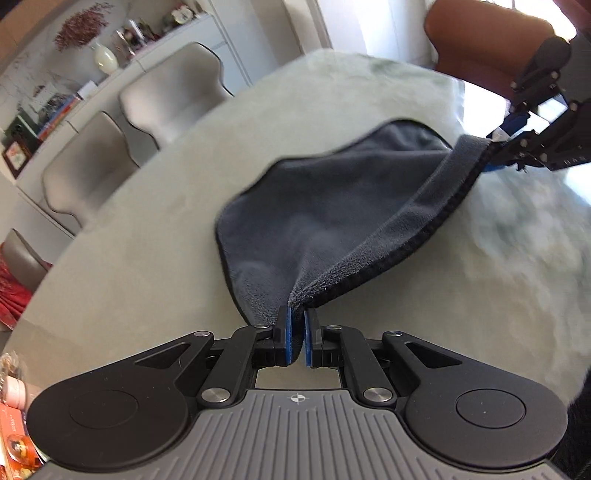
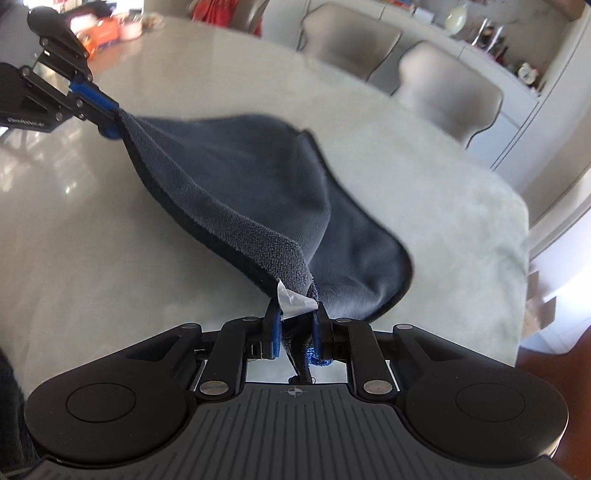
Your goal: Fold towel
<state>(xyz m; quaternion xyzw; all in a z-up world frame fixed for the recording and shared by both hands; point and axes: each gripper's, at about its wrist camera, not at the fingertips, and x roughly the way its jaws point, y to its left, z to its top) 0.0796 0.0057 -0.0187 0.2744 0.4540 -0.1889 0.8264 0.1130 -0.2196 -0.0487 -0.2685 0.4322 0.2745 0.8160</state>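
A dark grey towel (image 1: 325,206) with a black hem hangs between both grippers above the pale table; its far part droops onto the table. My left gripper (image 1: 297,314) is shut on one near corner of the towel. My right gripper (image 2: 295,314) is shut on the other near corner, with a white label (image 2: 295,297) sticking up between the fingers. The hem (image 2: 207,206) is stretched taut between them. Each gripper shows in the other's view: the right one (image 1: 498,147) at the upper right, the left one (image 2: 107,118) at the upper left.
The pale table (image 1: 129,258) has grey chairs (image 1: 166,96) behind it and a sideboard with a vase (image 1: 105,59) and books. A brown chair (image 1: 487,40) stands at the far right. Orange and pink packets (image 2: 107,31) lie at the table's far end.
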